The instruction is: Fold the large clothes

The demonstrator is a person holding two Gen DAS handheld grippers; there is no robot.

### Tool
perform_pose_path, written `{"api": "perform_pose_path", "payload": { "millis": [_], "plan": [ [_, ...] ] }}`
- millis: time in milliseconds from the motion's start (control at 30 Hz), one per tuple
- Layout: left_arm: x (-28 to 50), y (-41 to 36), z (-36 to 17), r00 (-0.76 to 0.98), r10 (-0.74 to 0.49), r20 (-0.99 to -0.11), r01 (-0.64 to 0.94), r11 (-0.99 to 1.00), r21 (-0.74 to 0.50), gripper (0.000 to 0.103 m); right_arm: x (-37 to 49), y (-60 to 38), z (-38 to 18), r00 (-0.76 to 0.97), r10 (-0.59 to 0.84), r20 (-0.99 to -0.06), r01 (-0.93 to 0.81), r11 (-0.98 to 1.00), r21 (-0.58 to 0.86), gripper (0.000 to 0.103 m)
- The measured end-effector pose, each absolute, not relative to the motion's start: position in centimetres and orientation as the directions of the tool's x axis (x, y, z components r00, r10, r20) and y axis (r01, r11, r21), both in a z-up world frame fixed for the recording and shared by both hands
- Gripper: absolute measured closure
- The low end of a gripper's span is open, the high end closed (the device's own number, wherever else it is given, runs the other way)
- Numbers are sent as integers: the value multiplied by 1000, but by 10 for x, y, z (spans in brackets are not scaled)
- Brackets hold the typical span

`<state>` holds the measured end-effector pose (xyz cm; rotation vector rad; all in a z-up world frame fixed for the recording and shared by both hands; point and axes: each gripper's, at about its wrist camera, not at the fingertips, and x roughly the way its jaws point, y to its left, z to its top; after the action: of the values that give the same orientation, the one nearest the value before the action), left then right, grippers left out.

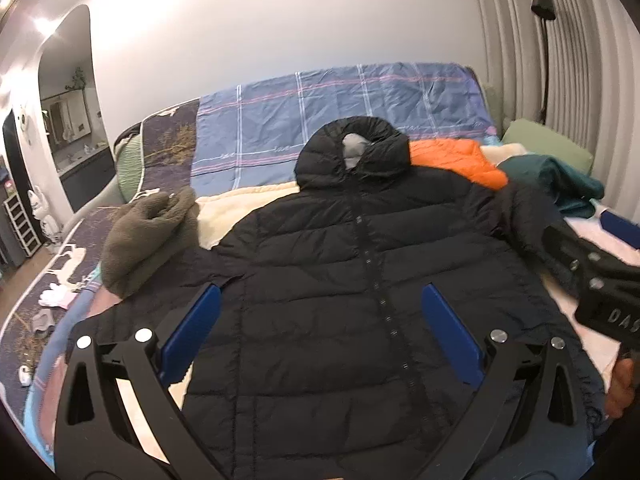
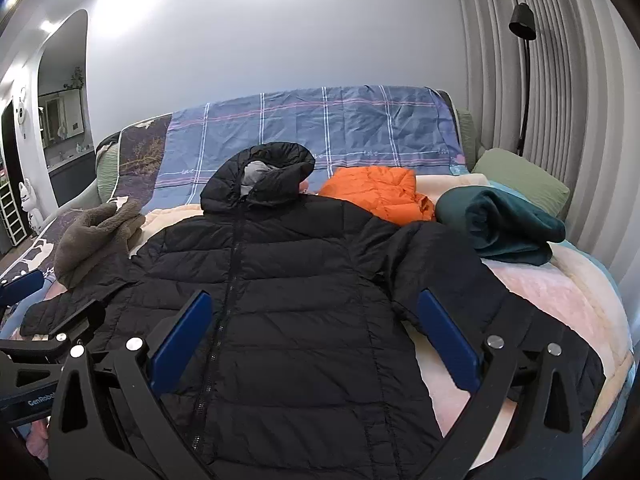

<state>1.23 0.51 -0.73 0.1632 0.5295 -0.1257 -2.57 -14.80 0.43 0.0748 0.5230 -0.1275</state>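
Note:
A large black puffer jacket (image 1: 320, 264) lies front up and zipped on the bed, hood toward the headboard, sleeves spread to both sides. It also shows in the right wrist view (image 2: 288, 280). My left gripper (image 1: 320, 300) is open and empty, hovering above the jacket's lower middle. My right gripper (image 2: 316, 308) is open and empty, above the jacket's right side near the armpit of the right sleeve (image 2: 460, 272). The right gripper's body shows at the right edge of the left wrist view (image 1: 600, 276); the left gripper's body shows at the left edge of the right wrist view (image 2: 48, 340).
An orange puffer jacket (image 2: 380, 194), a dark teal garment (image 2: 504, 228) and a green pillow (image 2: 520, 180) lie at the bed's far right. A grey-brown fleece garment (image 1: 148, 232) lies at the left. A blue plaid sheet (image 1: 340, 120) covers the headboard. Curtains and a floor lamp (image 2: 524, 60) stand at right.

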Motion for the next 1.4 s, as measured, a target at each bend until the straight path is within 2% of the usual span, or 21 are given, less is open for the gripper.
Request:
{"api": "perform_pose_path", "payload": {
  "millis": [167, 467, 1400],
  "plan": [
    [11, 3, -7, 873, -36, -487, 129, 979, 159, 2, -26, -148, 3, 860, -115, -497, 144, 989, 21, 1],
    [13, -2, -13, 837, -115, -535, 214, 968, 128, 2, -23, -148, -1, 854, -115, -508, 145, 989, 21, 1],
    [22, -6, -29, 820, -127, -559, 249, 957, 148, 2, -12, -146, -14, 836, -94, -541, 131, 991, 31, 1]
  ]
}}
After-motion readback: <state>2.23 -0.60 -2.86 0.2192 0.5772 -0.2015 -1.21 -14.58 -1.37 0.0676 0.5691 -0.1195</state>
